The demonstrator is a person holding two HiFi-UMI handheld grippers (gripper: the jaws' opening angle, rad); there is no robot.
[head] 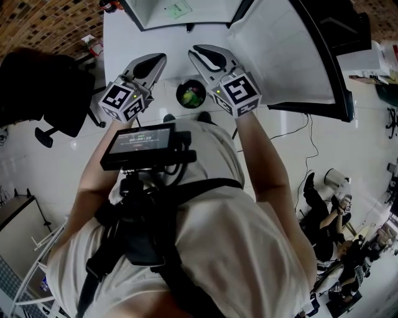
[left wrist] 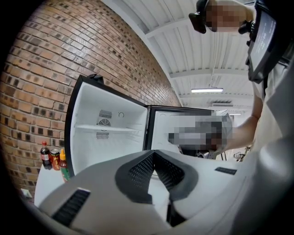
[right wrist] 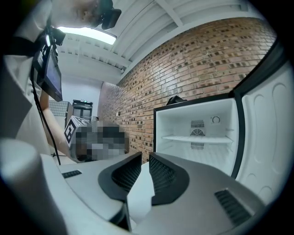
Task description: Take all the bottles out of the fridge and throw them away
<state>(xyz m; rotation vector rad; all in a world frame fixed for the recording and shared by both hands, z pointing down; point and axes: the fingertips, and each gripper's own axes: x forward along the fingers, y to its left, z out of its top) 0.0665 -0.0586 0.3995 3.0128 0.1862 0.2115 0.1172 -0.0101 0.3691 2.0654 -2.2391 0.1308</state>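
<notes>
1. Head view: Nearest was my own chest, with its harness and the small screen [head: 138,146] mounted on it. Past that I held both grippers out before the open fridge [head: 155,15]. The left gripper [head: 161,58] was on one side and the right gripper [head: 193,49] on the other. The door [head: 286,56] stood swung wide on my right, its dark edge reaching well past the right gripper. A black chair [head: 43,87] stood off to my left, well apart from the left gripper. Below and between the grippers sat a round bin [head: 179,96] holding something green that was too small to name. My toes were just beside it.

2. Left gripper view: The grey body of the left gripper [left wrist: 154,152] filled the lower frame. Its dark pads met at the tips with nothing between them, so it was clenched and empty. Ahead, the fridge [left wrist: 87,147] stood open, showing its white shelf [left wrist: 105,129]. Outside it, by the brick wall [left wrist: 41,92], stood a dark bottle [left wrist: 45,156], a can [left wrist: 55,159] and a yellow-capped bottle [left wrist: 62,166]. The gripper's body cut off the base of the yellow-capped bottle.

3. Right gripper view: The jaws of the right gripper [right wrist: 145,156] stood a narrow slot apart, gripping nothing, and only white showed through the slot. The fridge [right wrist: 183,124] lay open ahead to the right. The frame's edge cut off the door [right wrist: 271,137].
</notes>
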